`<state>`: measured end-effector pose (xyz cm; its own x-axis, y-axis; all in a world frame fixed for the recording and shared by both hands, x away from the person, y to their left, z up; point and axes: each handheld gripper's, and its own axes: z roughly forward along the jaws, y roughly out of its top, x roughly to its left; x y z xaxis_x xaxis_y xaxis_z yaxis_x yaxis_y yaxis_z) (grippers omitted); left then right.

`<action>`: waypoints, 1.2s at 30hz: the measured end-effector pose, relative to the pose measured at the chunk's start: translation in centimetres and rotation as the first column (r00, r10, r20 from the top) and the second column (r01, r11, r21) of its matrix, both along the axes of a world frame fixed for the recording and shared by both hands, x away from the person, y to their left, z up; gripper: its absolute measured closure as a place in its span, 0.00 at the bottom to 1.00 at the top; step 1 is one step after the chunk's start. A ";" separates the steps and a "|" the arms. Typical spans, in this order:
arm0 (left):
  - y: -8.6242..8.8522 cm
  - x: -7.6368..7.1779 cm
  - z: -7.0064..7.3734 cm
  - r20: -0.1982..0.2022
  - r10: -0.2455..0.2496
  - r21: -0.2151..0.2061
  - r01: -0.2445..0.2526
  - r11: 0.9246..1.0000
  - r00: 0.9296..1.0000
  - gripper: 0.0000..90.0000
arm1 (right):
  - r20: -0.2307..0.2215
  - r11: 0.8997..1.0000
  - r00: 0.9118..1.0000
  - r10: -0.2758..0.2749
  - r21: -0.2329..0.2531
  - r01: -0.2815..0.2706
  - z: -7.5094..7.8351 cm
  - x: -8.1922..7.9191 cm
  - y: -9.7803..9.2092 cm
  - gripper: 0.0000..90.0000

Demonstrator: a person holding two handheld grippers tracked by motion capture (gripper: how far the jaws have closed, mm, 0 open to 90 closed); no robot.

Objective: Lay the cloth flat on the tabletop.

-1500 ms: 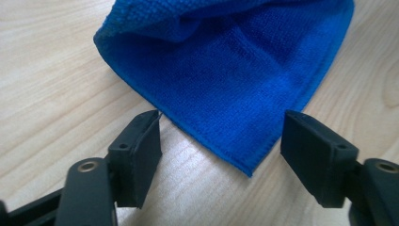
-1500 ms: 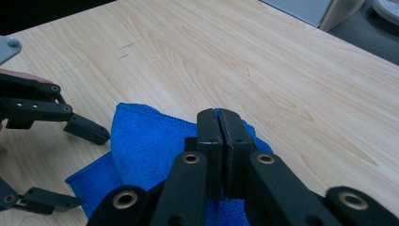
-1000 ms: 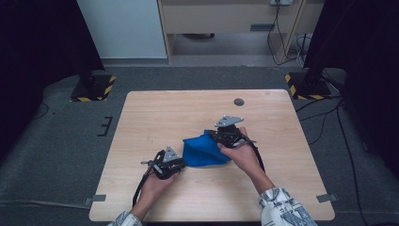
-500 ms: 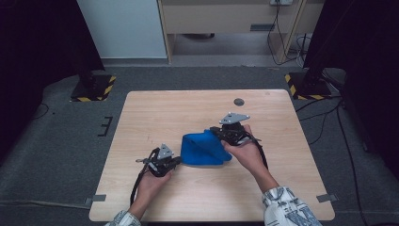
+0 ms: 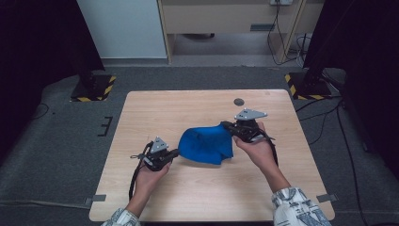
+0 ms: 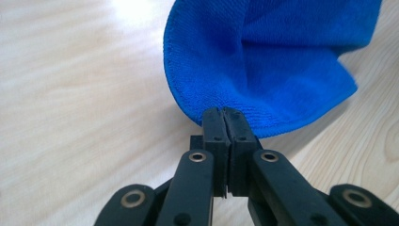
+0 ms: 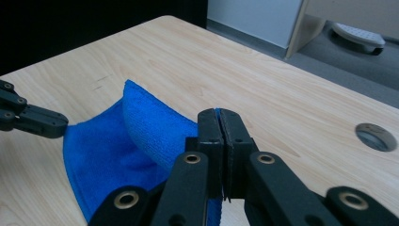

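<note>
Wood table (image 5: 197,197), blue cloth (image 5: 207,145) lifted, left claw (image 5: 175,153) & right claw (image 5: 227,125) both clamped on cloth edges

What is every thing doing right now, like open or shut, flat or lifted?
Blue cloth: bunched and arched up between the two grippers, lower edge on the table, not flat.
Left gripper: shut, pinching the cloth's edge.
Right gripper: shut, pinching the cloth's opposite edge.
Table: bare wood around the cloth.
Round hole in the table: open, nothing in it.
</note>
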<state>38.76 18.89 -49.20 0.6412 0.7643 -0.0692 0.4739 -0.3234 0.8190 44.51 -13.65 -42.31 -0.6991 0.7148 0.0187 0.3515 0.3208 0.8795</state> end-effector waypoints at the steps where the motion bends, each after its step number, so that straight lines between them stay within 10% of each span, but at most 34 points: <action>1: -0.1 0.3 0.4 0.005 0.000 -0.004 0.000 1.000 1.000 0.98 | 0.005 1.000 1.000 -0.007 0.004 0.007 0.1 0.0 -0.3 0.98; 36: -2.9 5.6 5.0 0.007 0.023 0.040 -0.024 0.999 1.000 0.98 | 0.022 0.993 0.993 -0.115 0.033 0.114 0.6 1.8 -4.4 0.98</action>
